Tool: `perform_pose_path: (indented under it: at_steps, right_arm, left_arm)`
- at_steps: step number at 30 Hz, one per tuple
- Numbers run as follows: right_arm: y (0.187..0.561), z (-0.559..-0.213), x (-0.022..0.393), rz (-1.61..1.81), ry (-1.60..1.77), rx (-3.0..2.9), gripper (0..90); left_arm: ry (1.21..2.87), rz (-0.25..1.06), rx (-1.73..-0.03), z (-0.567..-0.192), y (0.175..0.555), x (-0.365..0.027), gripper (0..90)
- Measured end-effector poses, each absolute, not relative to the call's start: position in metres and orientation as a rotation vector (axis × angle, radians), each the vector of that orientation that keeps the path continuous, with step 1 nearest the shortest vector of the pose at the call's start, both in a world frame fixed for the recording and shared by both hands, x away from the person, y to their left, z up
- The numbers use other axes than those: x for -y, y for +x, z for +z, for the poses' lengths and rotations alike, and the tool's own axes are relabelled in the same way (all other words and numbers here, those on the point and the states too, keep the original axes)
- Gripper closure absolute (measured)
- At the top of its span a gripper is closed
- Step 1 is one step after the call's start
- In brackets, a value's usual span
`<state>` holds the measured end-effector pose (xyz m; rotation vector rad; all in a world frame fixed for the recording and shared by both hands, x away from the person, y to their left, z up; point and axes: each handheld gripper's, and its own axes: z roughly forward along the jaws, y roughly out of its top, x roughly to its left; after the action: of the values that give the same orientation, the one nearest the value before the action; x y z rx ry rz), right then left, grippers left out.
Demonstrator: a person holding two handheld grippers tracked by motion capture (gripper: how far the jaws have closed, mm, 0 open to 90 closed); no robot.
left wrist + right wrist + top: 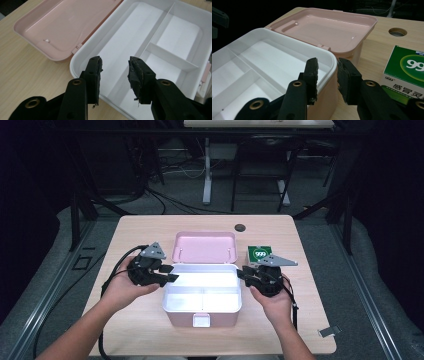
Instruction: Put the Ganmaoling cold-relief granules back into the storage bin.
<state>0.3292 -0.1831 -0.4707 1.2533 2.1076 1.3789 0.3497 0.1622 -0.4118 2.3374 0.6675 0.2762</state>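
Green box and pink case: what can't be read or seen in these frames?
- Green box: cut off by the right gripper view's edge; small print too small in the high view.
- Pink base under the white tray: interior hidden by it.
- Lid: outer face turned away.

A pink storage box sat near the middle of the table, its pink lid swung fully open and lying back behind it. Inside rested a white tray, divided into one long rear compartment and two smaller front ones. A white latch faced the person.
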Motion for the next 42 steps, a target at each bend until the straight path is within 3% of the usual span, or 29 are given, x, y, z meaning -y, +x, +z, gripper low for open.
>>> perform_pose_path:
  at_steps: [18,25,42]
  right_arm:
    - [0.317,-0.477,0.186,1.378,1.248,-2.115,68.2]
    - [0.315,-0.477,0.189,1.392,1.254,-2.097,68.0]
    - [0.311,-0.480,0.197,1.422,1.275,-2.086,67.9]
  left_arm:
    - [2.839,0.267,-0.287,-0.400,0.363,-0.088,67.4]
    - [2.947,0.265,-0.151,-0.409,0.362,-0.061,71.0]
    - [3.068,0.225,-0.057,-0.429,0.363,-0.033,77.6]
